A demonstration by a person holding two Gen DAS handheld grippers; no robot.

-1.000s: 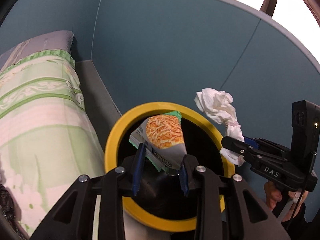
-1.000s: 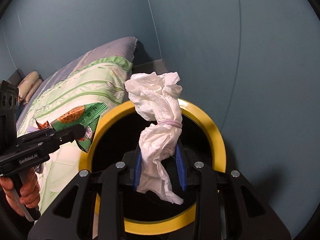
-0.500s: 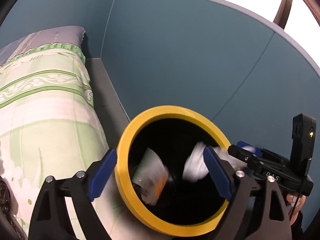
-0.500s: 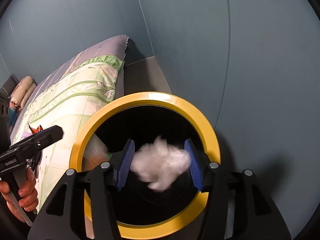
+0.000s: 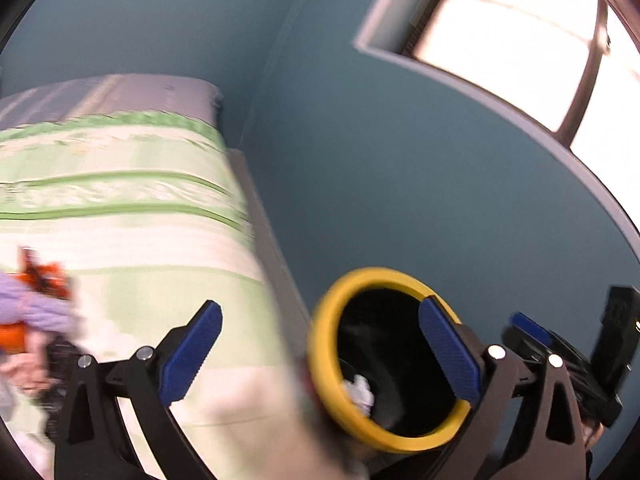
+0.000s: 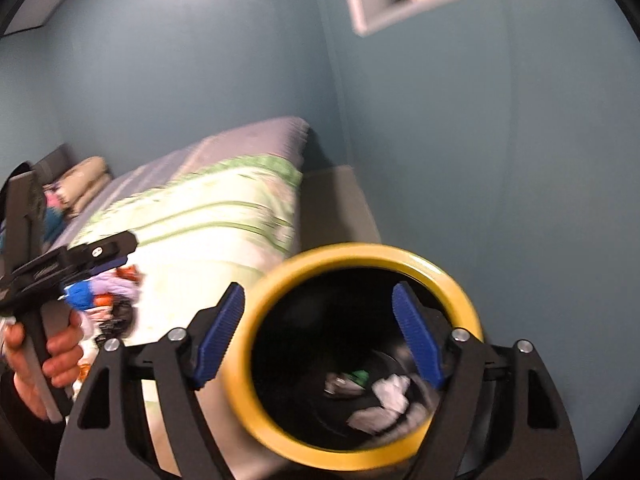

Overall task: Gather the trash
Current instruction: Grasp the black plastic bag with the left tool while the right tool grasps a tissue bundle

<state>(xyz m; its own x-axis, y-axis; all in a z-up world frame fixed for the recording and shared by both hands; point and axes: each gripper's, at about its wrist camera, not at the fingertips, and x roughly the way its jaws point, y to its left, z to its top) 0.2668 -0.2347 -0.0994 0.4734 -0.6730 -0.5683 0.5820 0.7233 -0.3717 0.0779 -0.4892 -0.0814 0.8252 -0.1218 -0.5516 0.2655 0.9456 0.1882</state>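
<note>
Bed (image 5: 120,240) with green-striped quilt beside yellow-rimmed bin (image 6: 472,308); clothes heap (image 6: 108,292) on bed. Tissue (image 6: 390,394), wrapper (image 6: 352,380) now inside bin, dropped since before. Left gripper (image 5: 320,356), right gripper (image 6: 320,336) both spread, empty.

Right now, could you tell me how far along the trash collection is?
Done: a crumpled tissue and a snack wrapper lie inside the yellow-rimmed bin. In hand: nothing; the left gripper and right gripper are both open and empty. Left: a blurred, colorful pile of items on the bed looks uncollected.
</note>
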